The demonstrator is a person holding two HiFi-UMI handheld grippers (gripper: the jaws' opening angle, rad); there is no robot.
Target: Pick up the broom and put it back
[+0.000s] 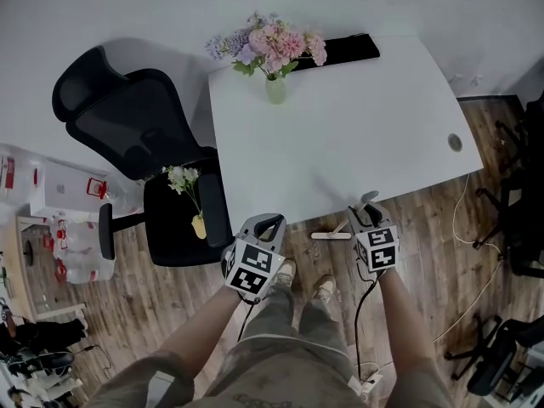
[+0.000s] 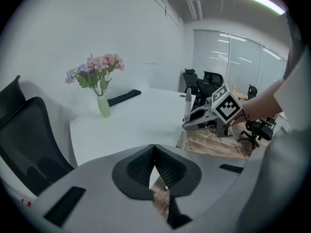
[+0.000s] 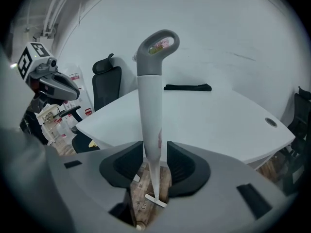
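Observation:
The broom (image 3: pixel 149 101) has a white shaft and a grey loop grip at its top. It stands upright at the white table's front edge, its white foot bar (image 1: pixel 331 235) on the wood floor. My right gripper (image 3: pixel 155 155) is open, with the shaft between its pads and a gap showing on the right side. In the head view the right gripper (image 1: pixel 365 212) is at the broom's top. The left gripper view shows the broom (image 2: pixel 188 105) in front of the right gripper. My left gripper (image 2: pixel 154 152) is shut and empty, held to the left of the broom (image 1: pixel 265 223).
A white table (image 1: pixel 357 143) carries a vase of pink flowers (image 1: pixel 274 53) and a black bar (image 1: pixel 348 49) at its far edge. A black office chair (image 1: pixel 127 130) stands to the left with a small flower vase (image 1: pixel 194 198) on its seat. Cables (image 1: pixel 472 228) and more chairs lie right.

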